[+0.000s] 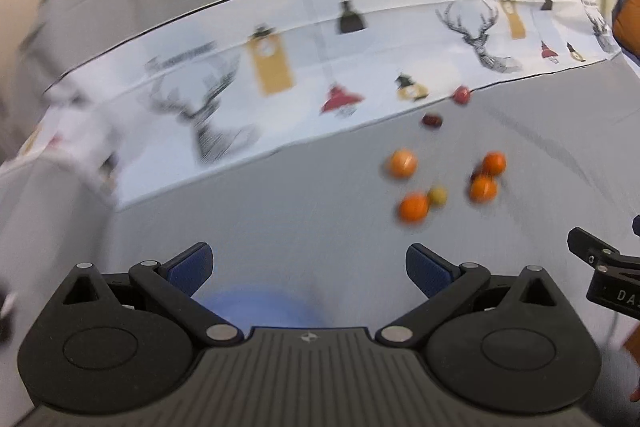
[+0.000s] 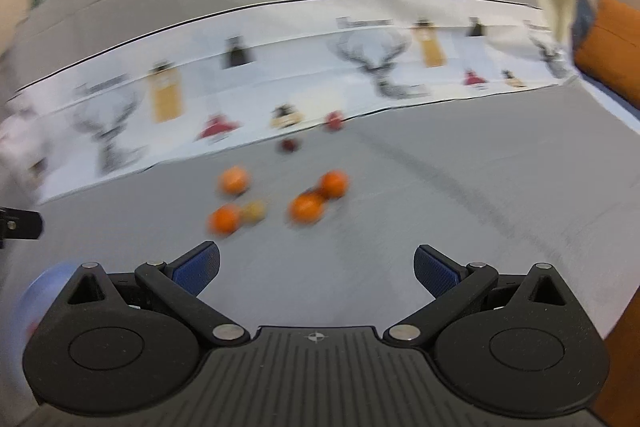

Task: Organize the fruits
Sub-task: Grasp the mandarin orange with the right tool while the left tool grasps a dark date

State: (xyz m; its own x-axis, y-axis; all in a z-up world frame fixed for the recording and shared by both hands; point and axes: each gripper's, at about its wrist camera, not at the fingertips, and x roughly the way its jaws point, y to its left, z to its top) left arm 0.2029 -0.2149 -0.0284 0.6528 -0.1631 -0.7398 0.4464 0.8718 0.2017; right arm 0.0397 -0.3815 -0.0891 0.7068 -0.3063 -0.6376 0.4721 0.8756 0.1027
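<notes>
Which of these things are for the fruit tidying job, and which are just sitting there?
For the job:
- four orange fruits
- yellowish fruit
- two small red fruits
- left gripper, open
- right gripper, open

Just sitting there:
- deer-print cloth
- grey surface
- blurry blue object, can't tell what it is

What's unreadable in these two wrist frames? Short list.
- Blue object, left wrist view: blurred and partly behind the left gripper body; identity unclear.
- Same or similar blue blur, right wrist view: cut off by the right gripper housing.
- Small dark red fruit: motion blur, type unclear.
- Yellowish fruit: too blurred to identify.
- Printed cloth text: illegible.
</notes>
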